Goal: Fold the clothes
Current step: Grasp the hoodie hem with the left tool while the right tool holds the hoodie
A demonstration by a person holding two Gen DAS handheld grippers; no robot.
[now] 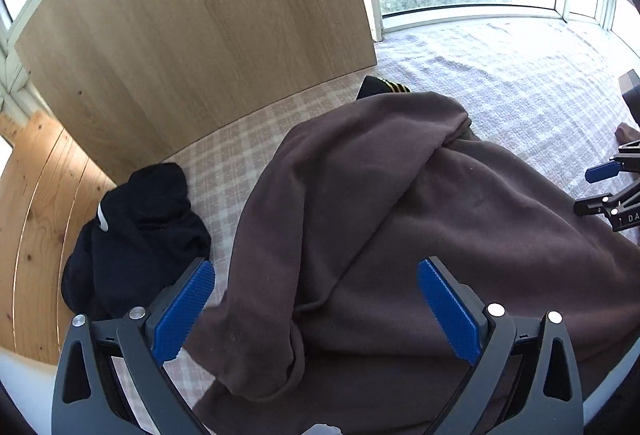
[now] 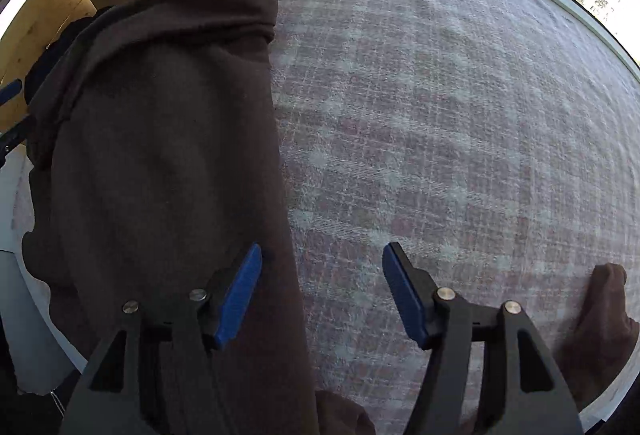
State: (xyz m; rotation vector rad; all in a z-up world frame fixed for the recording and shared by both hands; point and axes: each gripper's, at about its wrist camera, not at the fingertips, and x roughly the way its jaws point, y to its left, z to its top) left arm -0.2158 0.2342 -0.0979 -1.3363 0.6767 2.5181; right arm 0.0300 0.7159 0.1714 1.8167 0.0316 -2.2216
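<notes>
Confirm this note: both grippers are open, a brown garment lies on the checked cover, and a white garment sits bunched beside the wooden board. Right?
Not quite. The bunched garment beside the wooden board is black, not white, as the left wrist view shows. The rest stands: left gripper and right gripper open, brown garment on the checked cover.

The left hand-held gripper (image 1: 316,311) has two dark grey, wishbone-shaped finger arms with triangular cut-outs. Each finger ends in a bright blue rectangular pad (image 1: 184,315) with a fine knurled texture. Round silver pivot pins (image 1: 496,309) sit at the joints, two on each side. The right hand-held gripper (image 2: 322,295) is built alike: dark grey frames, smooth-looking blue pads (image 2: 404,299) and silver pins (image 2: 445,293). Seen from the left wrist, its frame carries small white lettering, partly cut off.
</notes>
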